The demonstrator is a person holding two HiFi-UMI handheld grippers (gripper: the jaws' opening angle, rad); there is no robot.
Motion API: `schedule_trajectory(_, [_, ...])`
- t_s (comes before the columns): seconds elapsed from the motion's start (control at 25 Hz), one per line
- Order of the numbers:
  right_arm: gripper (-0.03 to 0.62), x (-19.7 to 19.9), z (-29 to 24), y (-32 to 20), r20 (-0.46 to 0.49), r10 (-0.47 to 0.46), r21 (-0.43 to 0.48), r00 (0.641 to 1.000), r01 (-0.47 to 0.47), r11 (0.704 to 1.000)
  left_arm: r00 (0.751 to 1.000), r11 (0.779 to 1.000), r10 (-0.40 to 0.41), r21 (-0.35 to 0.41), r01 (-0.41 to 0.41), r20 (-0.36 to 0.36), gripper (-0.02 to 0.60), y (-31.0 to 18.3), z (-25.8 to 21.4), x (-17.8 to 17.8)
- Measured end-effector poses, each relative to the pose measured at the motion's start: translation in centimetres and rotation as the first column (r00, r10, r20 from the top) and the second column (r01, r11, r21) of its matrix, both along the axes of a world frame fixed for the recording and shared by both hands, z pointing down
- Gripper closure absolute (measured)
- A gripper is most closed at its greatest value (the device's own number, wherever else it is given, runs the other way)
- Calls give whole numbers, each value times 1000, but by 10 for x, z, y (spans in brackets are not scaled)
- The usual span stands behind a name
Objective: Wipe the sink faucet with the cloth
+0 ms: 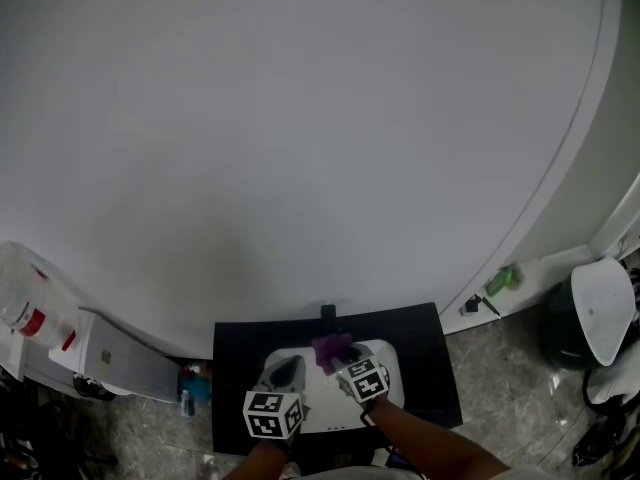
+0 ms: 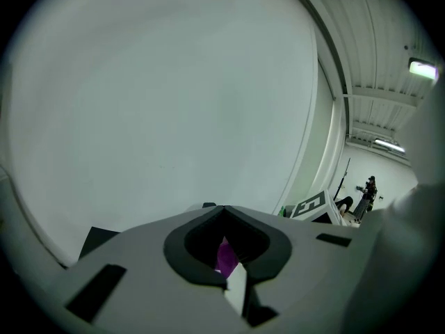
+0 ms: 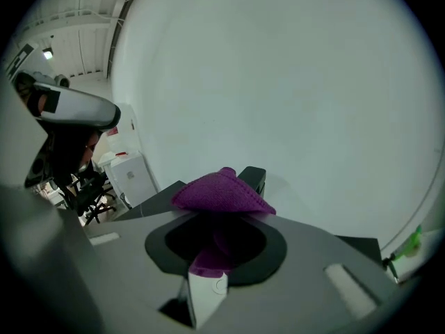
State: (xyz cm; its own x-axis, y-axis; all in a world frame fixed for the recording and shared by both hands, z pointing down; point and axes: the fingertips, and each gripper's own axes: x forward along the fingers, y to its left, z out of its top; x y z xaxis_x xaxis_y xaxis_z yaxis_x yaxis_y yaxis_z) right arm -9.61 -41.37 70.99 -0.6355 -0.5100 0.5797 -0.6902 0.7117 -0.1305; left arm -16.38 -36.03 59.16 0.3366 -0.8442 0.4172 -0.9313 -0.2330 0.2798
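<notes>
The right tool [image 3: 217,236] is clamped on the purple cloth [image 3: 221,192], which bunches above its jaws over the white sink [image 1: 322,413], just in front of the black faucet [image 3: 252,178] at the sink's back edge. The left tool [image 2: 222,221] hovers over the sink's left side with its jaws together and nothing between them. The sink sits in a black surface [image 1: 428,368].

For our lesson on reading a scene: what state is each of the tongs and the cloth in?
Purple cloth: bunched, gripped.
Right tongs: closed on the cloth.
Left tongs: closed, a purple bit of it seemingly between them.
</notes>
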Motion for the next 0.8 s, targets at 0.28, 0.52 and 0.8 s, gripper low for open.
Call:
schedule_trajectory(0.28, [523, -18, 46, -37, -60, -5, 16, 998, 6, 1000, 999, 999, -34, 5, 34, -7, 577, -3, 6, -19])
schedule_trajectory(0.52, [525, -6, 48, 7, -57, -16, -25, 998, 14, 1000, 999, 999, -32, -6, 32, -27, 577, 10, 11, -21])
schedule_trajectory(0.8, [523, 2, -11, -28, -2, 33, 87, 999, -32, 996, 999, 999, -40, 33, 41, -25, 577, 10, -8, -30])
